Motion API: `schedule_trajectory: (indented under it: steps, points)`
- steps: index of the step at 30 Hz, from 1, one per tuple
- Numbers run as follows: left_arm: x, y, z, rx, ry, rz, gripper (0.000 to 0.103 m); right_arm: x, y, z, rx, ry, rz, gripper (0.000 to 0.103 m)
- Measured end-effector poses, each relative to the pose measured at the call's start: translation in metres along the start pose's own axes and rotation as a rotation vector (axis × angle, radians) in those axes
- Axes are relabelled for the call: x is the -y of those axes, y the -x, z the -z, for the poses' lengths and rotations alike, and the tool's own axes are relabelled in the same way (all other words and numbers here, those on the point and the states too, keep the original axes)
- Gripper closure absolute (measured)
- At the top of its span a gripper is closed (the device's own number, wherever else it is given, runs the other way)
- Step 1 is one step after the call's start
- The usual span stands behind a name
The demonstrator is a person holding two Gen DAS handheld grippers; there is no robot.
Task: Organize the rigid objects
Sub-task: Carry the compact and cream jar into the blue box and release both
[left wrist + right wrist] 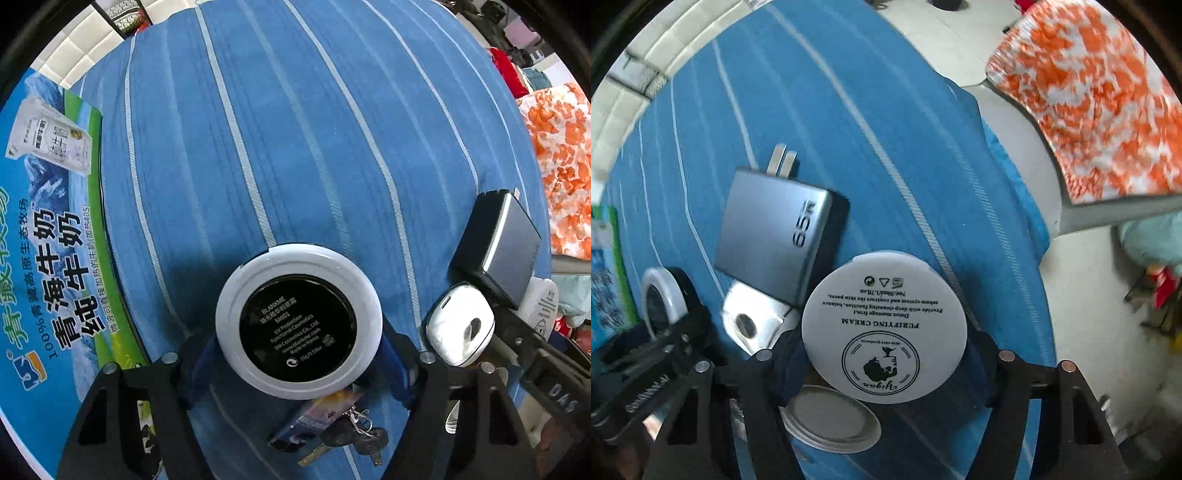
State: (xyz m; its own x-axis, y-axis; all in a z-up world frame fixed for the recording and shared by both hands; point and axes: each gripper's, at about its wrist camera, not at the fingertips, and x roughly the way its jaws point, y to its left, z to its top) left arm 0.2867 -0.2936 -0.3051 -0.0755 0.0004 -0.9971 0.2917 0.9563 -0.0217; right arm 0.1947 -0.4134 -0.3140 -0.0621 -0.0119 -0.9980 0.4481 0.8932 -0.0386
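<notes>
My left gripper (299,345) is shut on a round white compact with a black label (298,322), held above the blue striped bedspread (295,129). My right gripper (884,356) is shut on a round white cream jar (884,326), its printed base facing the camera. A grey 65W charger (775,236) lies just left of the jar; it also shows in the left wrist view (498,247). A white earbud case (461,330) lies next to it. The left gripper with the compact (661,295) shows at the left of the right wrist view.
A milk carton box (55,240) lies at the left. Keys (364,435) and a card (317,413) lie under the left gripper. A round metal lid (831,421) lies under the right gripper. An orange-white cloth (1089,92) lies at the right beyond the bed edge.
</notes>
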Motion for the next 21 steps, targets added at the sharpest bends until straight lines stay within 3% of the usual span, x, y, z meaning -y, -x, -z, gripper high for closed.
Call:
schedule_trajectory:
  steps: [11, 21]
  points:
    - [0.005, 0.013, 0.043, 0.042, -0.011, 0.013, 0.03, -0.007, 0.022, 0.012, 0.028, 0.026, 0.048, 0.034]
    - [-0.003, 0.115, 0.084, 0.244, -0.022, 0.078, 0.03, -0.037, 0.127, 0.046, 0.217, 0.126, 0.005, 0.034]
